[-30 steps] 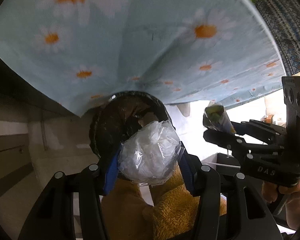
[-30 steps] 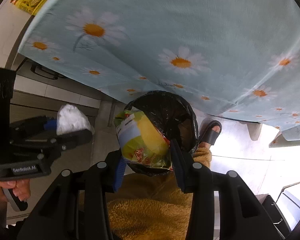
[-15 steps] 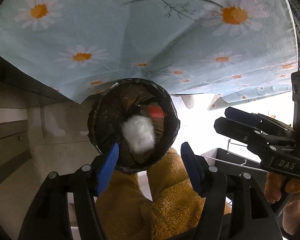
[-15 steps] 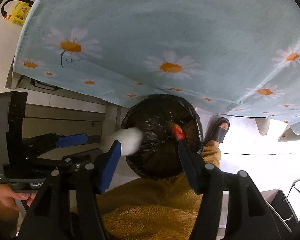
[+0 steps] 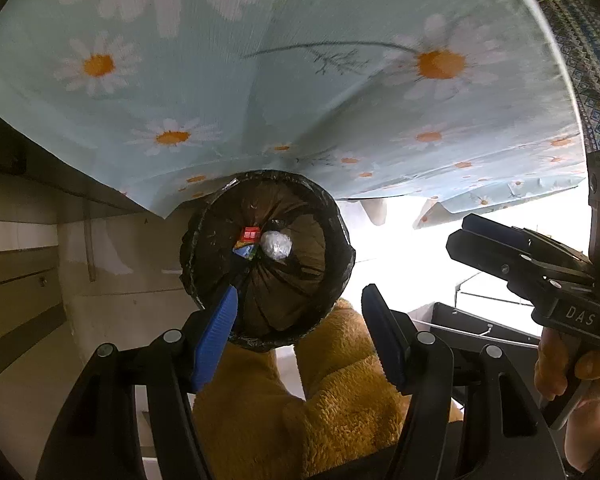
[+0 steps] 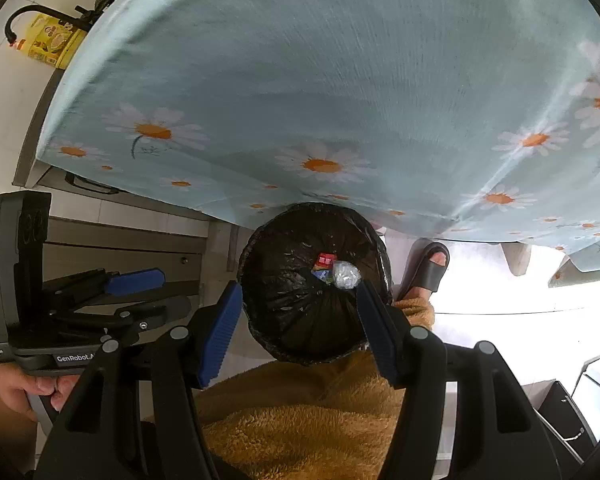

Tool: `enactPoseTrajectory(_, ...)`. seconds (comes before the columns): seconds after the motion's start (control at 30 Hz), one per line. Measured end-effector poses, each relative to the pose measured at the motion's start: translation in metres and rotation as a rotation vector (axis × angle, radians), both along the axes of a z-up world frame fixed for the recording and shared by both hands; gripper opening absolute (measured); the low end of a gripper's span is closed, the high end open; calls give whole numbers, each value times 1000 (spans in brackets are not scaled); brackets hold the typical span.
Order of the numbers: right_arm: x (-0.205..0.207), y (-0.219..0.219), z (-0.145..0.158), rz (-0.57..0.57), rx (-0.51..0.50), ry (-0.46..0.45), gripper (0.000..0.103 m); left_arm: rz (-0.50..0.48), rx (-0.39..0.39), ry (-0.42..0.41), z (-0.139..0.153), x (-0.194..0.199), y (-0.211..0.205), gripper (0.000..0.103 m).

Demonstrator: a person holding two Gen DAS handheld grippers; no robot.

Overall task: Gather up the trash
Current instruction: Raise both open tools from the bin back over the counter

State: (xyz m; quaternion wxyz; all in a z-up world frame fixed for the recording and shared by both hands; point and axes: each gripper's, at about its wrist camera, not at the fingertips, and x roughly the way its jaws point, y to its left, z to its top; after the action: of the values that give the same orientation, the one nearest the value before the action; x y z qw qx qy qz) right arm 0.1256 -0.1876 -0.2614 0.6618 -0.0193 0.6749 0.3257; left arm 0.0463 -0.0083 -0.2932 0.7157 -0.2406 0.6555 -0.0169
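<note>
Black liner, thin and crinkly, lines the bin point(image 5: 268, 260), which stands on the floor at the table's edge, partly under the daisy cloth point(image 5: 300, 80).

Left to right, left wrist view: cabinet fronts point(image 5: 16, 264) in shadow; left gripper point(image 5: 296, 332) above the bin mouth, blue pads spread, nothing between them; at far right the right gripper point(image 5: 460, 236) seen side-on, also spread and empty, in the person's hand point(image 5: 564, 364).

Left to right, right wrist view: yellow bottle point(image 6: 52, 44) at top left, cut off by the frame; left gripper point(image 6: 140, 292) side-on; right gripper point(image 6: 300, 328) over the bin point(image 6: 312, 280), pads apart, holding nothing; a sandalled foot point(image 6: 432, 268) just beside the bin.

Trash: both pieces lie at the bottom of the liner, touching: a clear plastic wad point(image 5: 275, 245) and a coloured wrapper point(image 5: 247, 242).

Handling (judged): both are light, soft and crushable; film is slippery, so pinch across the bulk of a wad, not a loose edge. The liner would tear or drag if snagged.

Hard to read: the wrapper's print is too small; the bin's base and far rim are hidden by cloth; bright floor at right is washed out. Further trash on the tabletop can't be confirmed; the green scrap at the top right corner of the left wrist view is possibly one.
</note>
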Motion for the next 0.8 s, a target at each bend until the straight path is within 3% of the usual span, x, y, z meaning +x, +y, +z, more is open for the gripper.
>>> enactPoseTrajectory(0.3, -2, -11, 37, -18, 26, -48, 60, -16, 26, -60, 35, -5, 0, 62)
enactPoseTrajectory(0.8, 6, -35, 130, -95, 104, -245, 66, -70, 105, -293, 144, 4, 1, 62)
